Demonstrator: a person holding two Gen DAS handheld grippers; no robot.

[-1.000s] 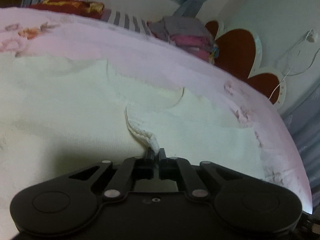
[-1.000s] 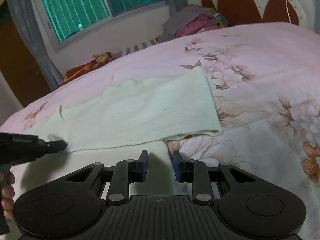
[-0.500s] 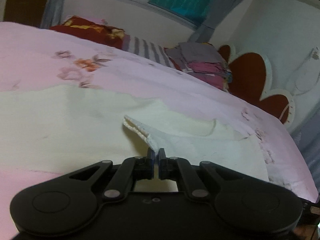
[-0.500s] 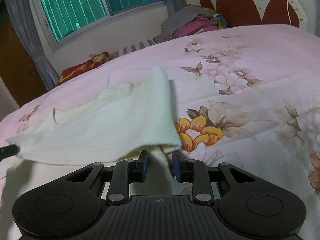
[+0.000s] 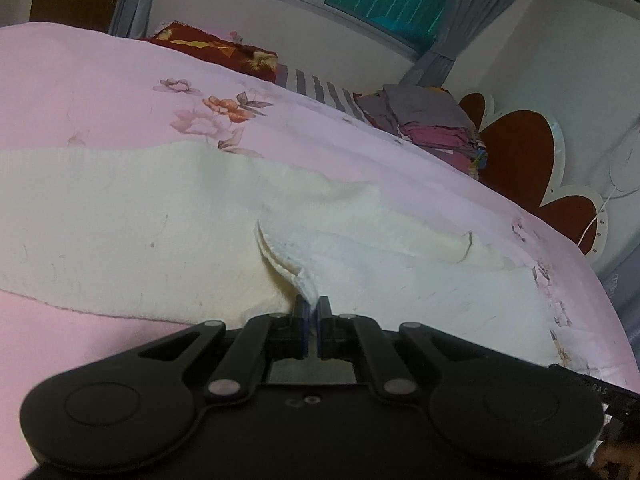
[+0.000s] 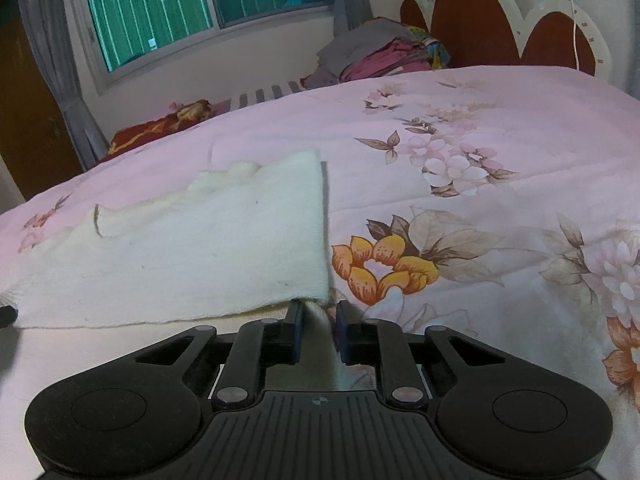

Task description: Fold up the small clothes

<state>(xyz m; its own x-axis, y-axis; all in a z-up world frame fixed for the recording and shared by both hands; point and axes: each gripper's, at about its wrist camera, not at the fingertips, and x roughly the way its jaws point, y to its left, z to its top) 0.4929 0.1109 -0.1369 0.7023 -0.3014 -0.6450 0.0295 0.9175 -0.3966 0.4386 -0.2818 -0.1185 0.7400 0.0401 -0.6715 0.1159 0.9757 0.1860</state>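
A cream knitted garment (image 5: 160,220) lies spread on the pink floral bedspread (image 5: 100,92). My left gripper (image 5: 313,308) is shut on a ribbed edge of the garment and holds it lifted a little. In the right wrist view the garment (image 6: 200,252) is doubled over on itself, its folded edge running toward my right gripper (image 6: 318,312). The right jaws stand apart, with the garment's near corner lying between them. The tip of the left gripper (image 6: 7,316) shows at the far left edge.
A pile of folded clothes (image 6: 380,56) sits at the head of the bed by the red and white headboard (image 6: 500,32). A red patterned cloth (image 6: 160,128) and a striped cloth (image 6: 272,92) lie along the far side under the window (image 6: 200,4).
The garment's top layer has been drawn across and folded over; its edge moved left in the right wrist view. My left gripper rose and pulled back, still holding the edge.
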